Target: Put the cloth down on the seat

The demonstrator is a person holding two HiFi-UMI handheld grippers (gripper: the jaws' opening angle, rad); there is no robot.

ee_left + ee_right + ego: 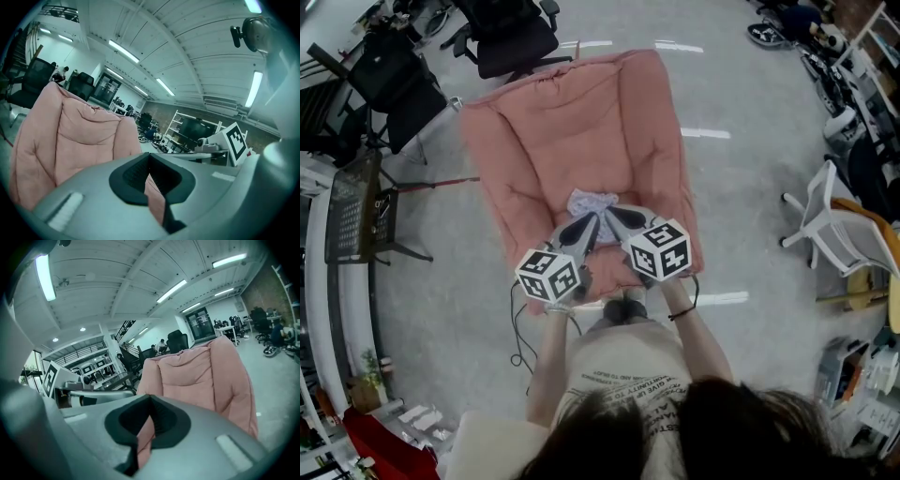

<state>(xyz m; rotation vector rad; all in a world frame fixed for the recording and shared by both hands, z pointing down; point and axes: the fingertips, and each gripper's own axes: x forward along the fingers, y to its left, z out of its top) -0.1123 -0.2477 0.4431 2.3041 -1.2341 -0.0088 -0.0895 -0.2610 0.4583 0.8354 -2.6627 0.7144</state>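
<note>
Pink and puffy, the seat [572, 122] lay on the grey floor [750, 187]. The cloth [593, 202], white with a small pattern, rested on the lower middle part of the seat. In the head view the left gripper [592, 221] and the right gripper [611, 214] were side by side, with their tips at the near edge of the cloth. From there it was hard to tell if they touched it. The left gripper view showed its fingers [136, 176] pressed together at the tips, holding nothing, with pink seat behind them. The right gripper view showed the same, fingers [161, 420] pressed together and holding nothing. Only the head view showed the cloth. The gripper views showed the seat's tall back, ceiling lights [124, 50] and shelves [187, 126]
</note>
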